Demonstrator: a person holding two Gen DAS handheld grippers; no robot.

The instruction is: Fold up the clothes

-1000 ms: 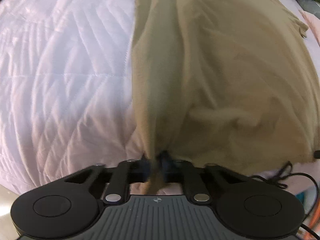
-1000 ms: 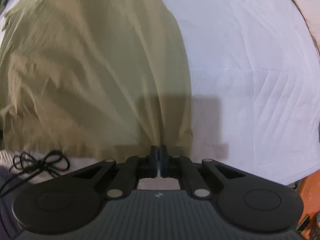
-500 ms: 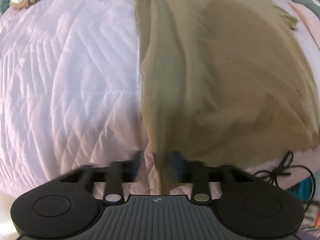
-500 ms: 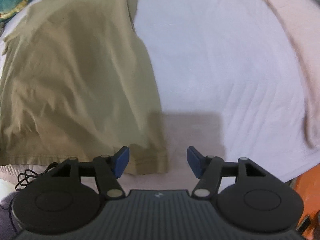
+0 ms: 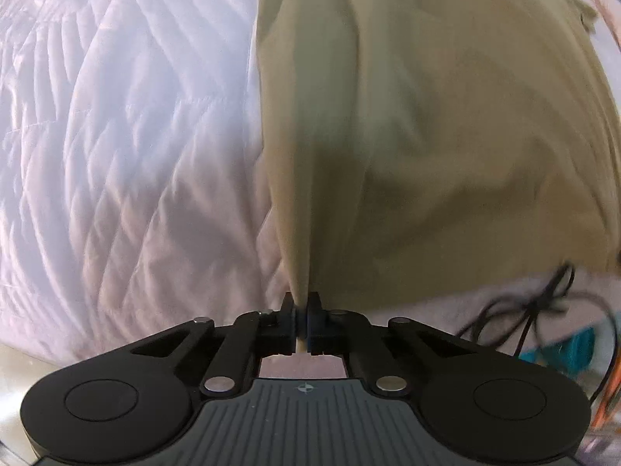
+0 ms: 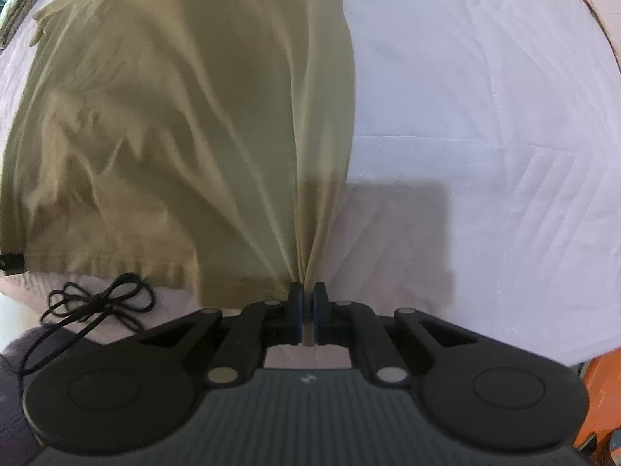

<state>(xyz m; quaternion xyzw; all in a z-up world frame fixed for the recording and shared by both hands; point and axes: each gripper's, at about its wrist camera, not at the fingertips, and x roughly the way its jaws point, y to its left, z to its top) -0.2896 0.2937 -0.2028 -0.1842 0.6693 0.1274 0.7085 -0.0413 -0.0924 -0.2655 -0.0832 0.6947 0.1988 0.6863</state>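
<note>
Left wrist view: the left gripper (image 5: 301,320) is pointing down at the bed, and its fingers (image 5: 289,324) are pinched tight on a bunched corner of the olive shirt (image 5: 427,124). The cloth rises from the pinch in a taut ridge, then fans out wide over the right half of the picture, lying on the white quilt (image 5: 116,136). The quilt's stitched chevron pattern fills the left side. Off to the right, just past the shirt's near hem, a black cord (image 5: 539,306) sits in a loose bow on the quilt.

Right wrist view: same story here. The right gripper (image 6: 307,312) has its blue-padded fingers (image 6: 297,316) clamped together with a sliver of shirt (image 6: 174,116) hem caught between them. Sharp folds radiate from the pinch up across the fabric, which spreads over the left half of the frame; its right edge runs up the middle against bare quilt (image 6: 485,116). The gripper's shadow falls on the quilt just right of the pinch. The black cord (image 6: 101,299) lies at lower left, just below the hem.
</note>
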